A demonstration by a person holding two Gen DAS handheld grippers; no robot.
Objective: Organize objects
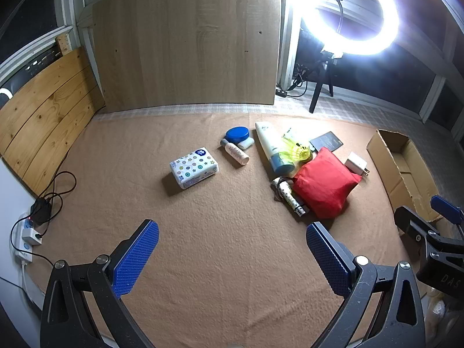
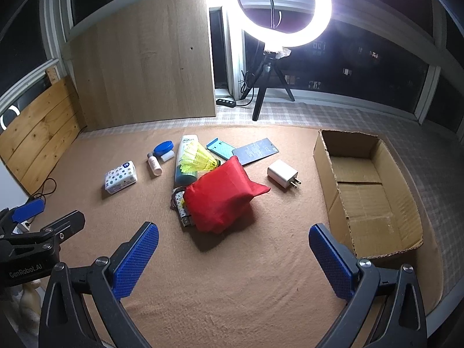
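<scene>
Right wrist view: red pouch mid-blanket, over patterned tube; white charger beside; cardboard box at right edge. Right gripper spread wide, empty; left gripper likewise.

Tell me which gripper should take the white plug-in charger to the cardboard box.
Right. The right gripper hangs open with the white plug-in charger and the open cardboard box on its side; the left gripper sits further over, nearer the patterned tissue pack.
</scene>
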